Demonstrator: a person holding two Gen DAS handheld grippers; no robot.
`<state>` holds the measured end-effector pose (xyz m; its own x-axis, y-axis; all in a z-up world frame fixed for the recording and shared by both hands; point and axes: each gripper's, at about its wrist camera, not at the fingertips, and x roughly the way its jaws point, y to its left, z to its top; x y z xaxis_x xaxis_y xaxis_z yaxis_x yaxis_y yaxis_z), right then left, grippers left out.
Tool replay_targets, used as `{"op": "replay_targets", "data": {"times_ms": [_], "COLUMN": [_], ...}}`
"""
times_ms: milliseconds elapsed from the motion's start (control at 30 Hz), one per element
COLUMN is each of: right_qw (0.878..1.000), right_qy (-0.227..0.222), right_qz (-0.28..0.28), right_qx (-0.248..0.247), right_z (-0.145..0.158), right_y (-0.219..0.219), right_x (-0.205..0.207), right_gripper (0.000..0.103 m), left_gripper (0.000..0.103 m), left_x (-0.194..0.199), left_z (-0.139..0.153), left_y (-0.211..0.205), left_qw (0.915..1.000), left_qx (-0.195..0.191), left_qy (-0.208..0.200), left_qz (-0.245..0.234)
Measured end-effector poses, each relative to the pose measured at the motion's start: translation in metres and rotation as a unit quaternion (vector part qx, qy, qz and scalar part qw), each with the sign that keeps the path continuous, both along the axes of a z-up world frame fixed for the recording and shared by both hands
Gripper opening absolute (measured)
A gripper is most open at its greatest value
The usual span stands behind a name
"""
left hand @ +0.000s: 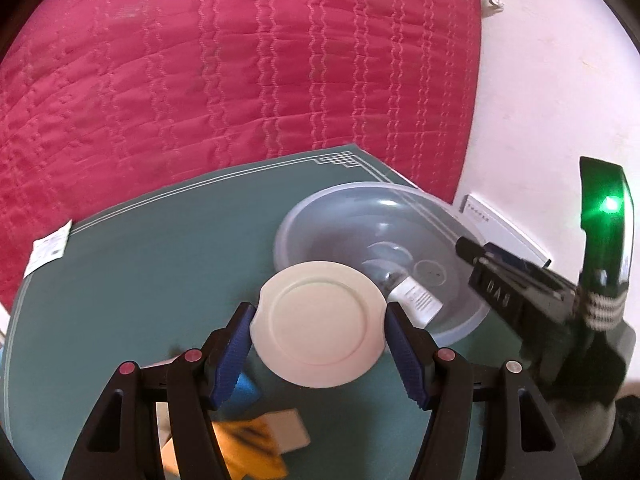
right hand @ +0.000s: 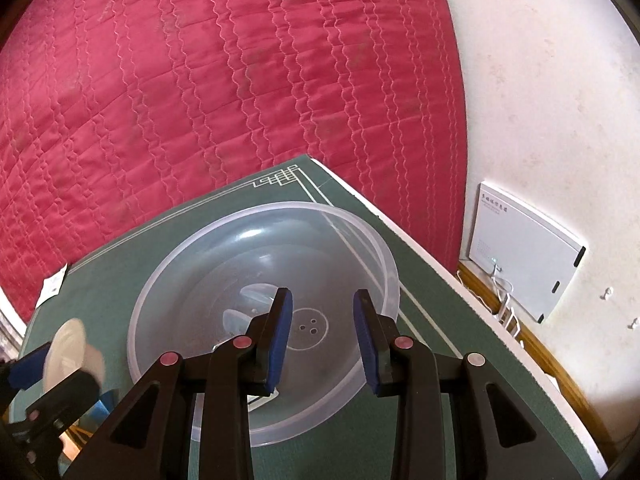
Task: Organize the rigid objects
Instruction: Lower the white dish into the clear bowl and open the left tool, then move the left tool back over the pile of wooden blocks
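Observation:
My left gripper [left hand: 320, 332] is shut on a small white plate [left hand: 320, 324], holding it by its two edges above the green mat [left hand: 140, 272], just left of a clear plastic bowl [left hand: 320, 216]. In the right wrist view the plate [right hand: 66, 350] shows edge-on at the far left. My right gripper [right hand: 323, 328] is open and empty, hovering over the clear bowl [right hand: 168, 280]. The right gripper also shows in the left wrist view [left hand: 466, 246], at the bowl's right rim. The bowl holds a clear item and a paper label [left hand: 416, 300].
A blue block [left hand: 246, 390] and a yellow and tan carton [left hand: 256, 436] lie on the mat beneath my left gripper. A paper tag [left hand: 48, 250] sits at the mat's left edge. A red quilted bed [right hand: 240, 80] lies beyond, a white wall box [right hand: 524, 256] at right.

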<state>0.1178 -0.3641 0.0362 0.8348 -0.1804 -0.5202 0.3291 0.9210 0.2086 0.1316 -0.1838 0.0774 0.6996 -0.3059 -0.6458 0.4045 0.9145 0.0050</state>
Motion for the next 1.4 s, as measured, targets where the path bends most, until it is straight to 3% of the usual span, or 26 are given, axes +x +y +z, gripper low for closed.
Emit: {"op": "replay_targets", "data": {"times_ms": [467, 500, 533, 600, 1400], "right_qw": [1.000, 1.000, 1.000, 1.000, 0.999], "right_qy": [-0.014, -0.014, -0.015, -0.016, -0.032], "right_qz": [-0.020, -0.020, -0.021, -0.023, -0.007], "right_qx": [0.008, 0.007, 0.007, 0.007, -0.022], "right_z": [0.003, 0.003, 0.003, 0.003, 0.009], "right_y": [-0.007, -0.007, -0.007, -0.008, 0.003], "right_x": [-0.005, -0.005, -0.005, -0.006, -0.010], "right_gripper": [0.033, 0.033, 0.033, 0.033, 0.033], "left_gripper": [0.069, 0.075, 0.082, 0.087, 0.087], "left_x": [0.034, 0.035, 0.037, 0.038, -0.001], "left_z": [-0.016, -0.017, -0.017, -0.017, 0.007], "left_y": [-0.033, -0.033, -0.031, -0.028, 0.044], "left_qw": [0.9997, 0.9997, 0.9997, 0.9998, 0.9964], "left_qx": [-0.003, -0.004, -0.006, -0.012, -0.002], "left_qy": [0.016, 0.018, 0.017, 0.014, -0.031], "left_qz": [-0.021, -0.019, -0.013, -0.004, 0.079]}}
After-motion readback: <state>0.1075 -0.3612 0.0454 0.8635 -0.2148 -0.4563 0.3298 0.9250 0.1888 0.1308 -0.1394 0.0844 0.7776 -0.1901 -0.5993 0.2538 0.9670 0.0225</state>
